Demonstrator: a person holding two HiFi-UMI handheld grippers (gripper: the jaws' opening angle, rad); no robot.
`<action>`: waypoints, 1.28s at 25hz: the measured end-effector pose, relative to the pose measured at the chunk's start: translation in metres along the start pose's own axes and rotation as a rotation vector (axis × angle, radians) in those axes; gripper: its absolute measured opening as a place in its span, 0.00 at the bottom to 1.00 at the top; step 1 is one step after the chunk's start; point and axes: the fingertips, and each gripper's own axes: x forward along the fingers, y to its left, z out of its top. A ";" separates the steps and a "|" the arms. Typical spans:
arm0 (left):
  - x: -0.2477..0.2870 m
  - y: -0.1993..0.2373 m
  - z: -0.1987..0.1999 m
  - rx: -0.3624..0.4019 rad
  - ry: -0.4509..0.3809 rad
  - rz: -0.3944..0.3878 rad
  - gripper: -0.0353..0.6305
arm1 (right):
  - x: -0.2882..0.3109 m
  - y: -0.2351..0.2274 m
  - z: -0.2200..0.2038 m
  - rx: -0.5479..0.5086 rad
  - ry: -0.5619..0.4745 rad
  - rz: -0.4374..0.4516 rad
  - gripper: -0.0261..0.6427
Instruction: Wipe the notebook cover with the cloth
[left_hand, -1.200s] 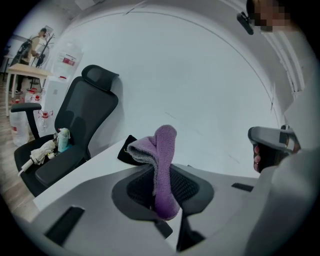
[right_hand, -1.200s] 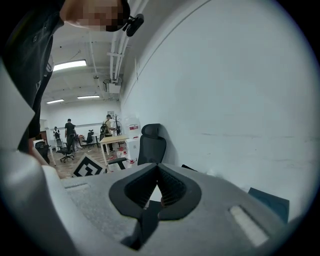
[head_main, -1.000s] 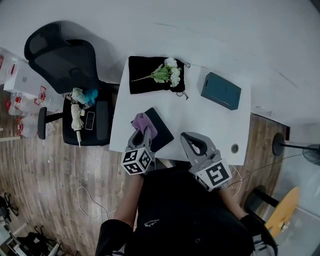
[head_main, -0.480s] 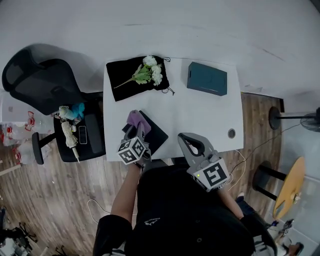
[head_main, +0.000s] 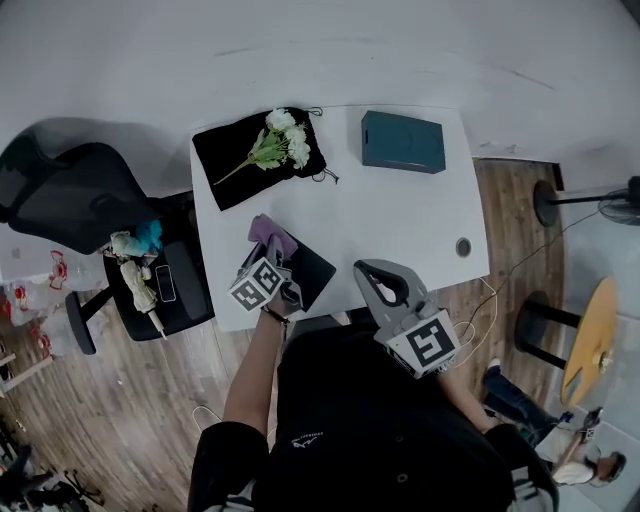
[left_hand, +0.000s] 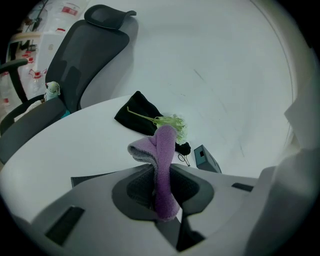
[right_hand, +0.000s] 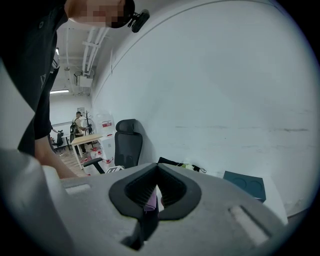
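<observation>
A black notebook lies flat near the table's front left edge. My left gripper is shut on a purple cloth, which bunches up over the notebook's far left corner. In the left gripper view the cloth stands folded between the jaws of that gripper, and a dark strip of notebook shows to the left below. My right gripper hovers at the table's front edge, right of the notebook, shut with nothing in it. Its jaws meet in the right gripper view.
White flowers lie on a black pouch at the back left of the white table. A teal box sits at the back right. A cable hole is near the right edge. A black office chair stands at the left.
The head view has swung, so the table sits higher and turned in frame. My left gripper keeps the cloth at the notebook's far left corner. The right gripper has hardly moved.
</observation>
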 end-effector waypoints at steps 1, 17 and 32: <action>0.006 0.000 -0.005 -0.008 0.012 -0.019 0.16 | 0.001 -0.001 0.000 0.001 0.002 -0.005 0.05; 0.030 0.022 -0.019 -0.032 0.073 0.028 0.16 | 0.005 -0.010 -0.004 0.015 0.013 -0.026 0.05; 0.017 0.033 -0.019 -0.017 0.064 0.055 0.16 | 0.007 -0.001 -0.004 0.029 0.008 0.000 0.05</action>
